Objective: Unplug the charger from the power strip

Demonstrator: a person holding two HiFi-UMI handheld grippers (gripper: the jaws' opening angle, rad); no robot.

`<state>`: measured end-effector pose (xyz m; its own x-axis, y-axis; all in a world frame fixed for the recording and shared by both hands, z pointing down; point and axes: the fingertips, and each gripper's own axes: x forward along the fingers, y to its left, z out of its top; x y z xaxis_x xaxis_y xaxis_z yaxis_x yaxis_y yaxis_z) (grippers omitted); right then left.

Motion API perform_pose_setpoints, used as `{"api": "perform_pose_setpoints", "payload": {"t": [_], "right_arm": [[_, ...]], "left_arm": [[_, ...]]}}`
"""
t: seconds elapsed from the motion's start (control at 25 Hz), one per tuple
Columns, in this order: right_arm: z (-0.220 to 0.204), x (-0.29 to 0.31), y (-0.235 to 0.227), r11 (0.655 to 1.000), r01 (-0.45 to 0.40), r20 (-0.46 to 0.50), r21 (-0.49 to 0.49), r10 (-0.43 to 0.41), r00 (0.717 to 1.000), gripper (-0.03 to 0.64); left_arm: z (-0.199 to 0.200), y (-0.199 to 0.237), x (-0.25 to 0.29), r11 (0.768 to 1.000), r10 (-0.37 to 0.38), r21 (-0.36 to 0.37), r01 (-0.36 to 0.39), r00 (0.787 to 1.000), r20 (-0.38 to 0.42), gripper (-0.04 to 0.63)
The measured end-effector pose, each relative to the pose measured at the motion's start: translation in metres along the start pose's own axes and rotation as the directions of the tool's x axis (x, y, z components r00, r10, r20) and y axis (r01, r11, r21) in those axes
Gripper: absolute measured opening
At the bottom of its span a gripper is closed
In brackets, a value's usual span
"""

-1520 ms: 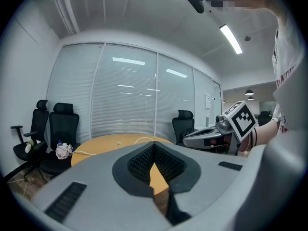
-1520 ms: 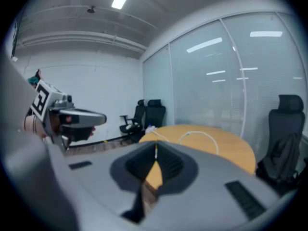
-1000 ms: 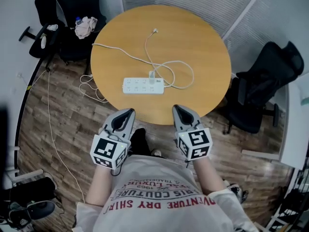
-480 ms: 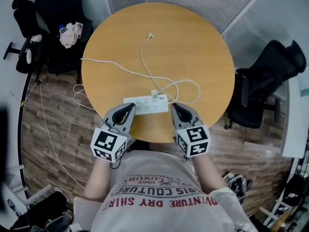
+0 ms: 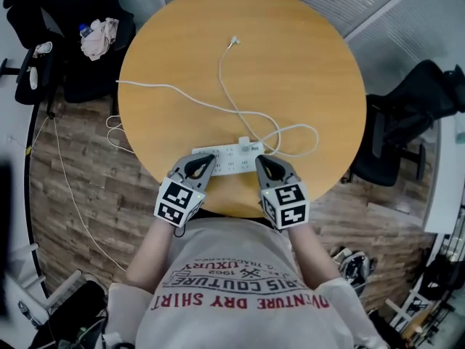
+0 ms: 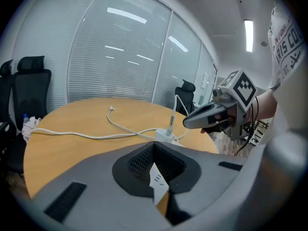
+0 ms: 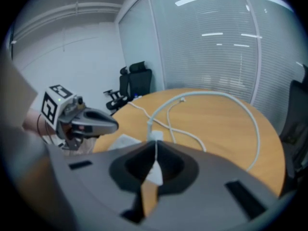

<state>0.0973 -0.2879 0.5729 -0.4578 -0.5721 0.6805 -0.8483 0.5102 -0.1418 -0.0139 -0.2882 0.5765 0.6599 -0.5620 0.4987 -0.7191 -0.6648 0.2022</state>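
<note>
White power strip (image 5: 227, 156), charger (image 5: 244, 143) plugged in, is flanked by clenched, empty left gripper (image 5: 205, 163) at eight o'clock and right gripper (image 5: 261, 161) at four.

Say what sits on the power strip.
On the power strip, a charger is plugged in near its right end, its cable running across the table. The left hand-held gripper and right hand-held gripper hide parts of its near edge.

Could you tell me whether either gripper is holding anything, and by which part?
Nothing is held: the left gripper and right gripper are both shut and empty, just short of the power strip, whose charger is plugged in.
</note>
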Motion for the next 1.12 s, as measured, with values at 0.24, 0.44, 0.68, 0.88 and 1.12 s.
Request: {"api": "perform_pose_setpoints", "payload": {"t": [0.24, 0.44, 0.68, 0.88, 1.12], "right_arm": [[-0.022, 0.026, 0.000, 1.000, -0.004, -0.105, 0.016, 0.005, 0.995, 0.029], [-0.038, 0.037, 0.001, 0.999, -0.007, -0.178, 0.042, 0.014, 0.984, 0.079], [-0.034, 0.047, -0.004, 0.998, 0.028, -0.189, 0.051, -0.017, 0.982, 0.212], [-0.027, 0.062, 0.003, 0.999, 0.031, -0.205, 0.043, -0.021, 0.979, 0.230], [-0.027, 0.085, 0.003, 0.996, 0.065, -0.260, 0.061, -0.047, 0.964, 0.232]], "left_arm": [[-0.028, -0.001, 0.036, 0.997, -0.081, -0.028, 0.079, 0.993, -0.089, 0.031], [-0.045, -0.002, 0.050, 0.995, -0.097, -0.029, 0.093, 0.985, -0.146, 0.031], [-0.061, -0.003, 0.061, 0.998, -0.053, 0.011, 0.058, 0.962, -0.268, 0.031], [-0.068, -0.005, 0.067, 0.997, -0.042, 0.047, 0.062, 0.940, -0.339, 0.031], [-0.068, -0.006, 0.066, 0.996, -0.083, 0.012, 0.093, 0.936, -0.341, 0.031]]}}
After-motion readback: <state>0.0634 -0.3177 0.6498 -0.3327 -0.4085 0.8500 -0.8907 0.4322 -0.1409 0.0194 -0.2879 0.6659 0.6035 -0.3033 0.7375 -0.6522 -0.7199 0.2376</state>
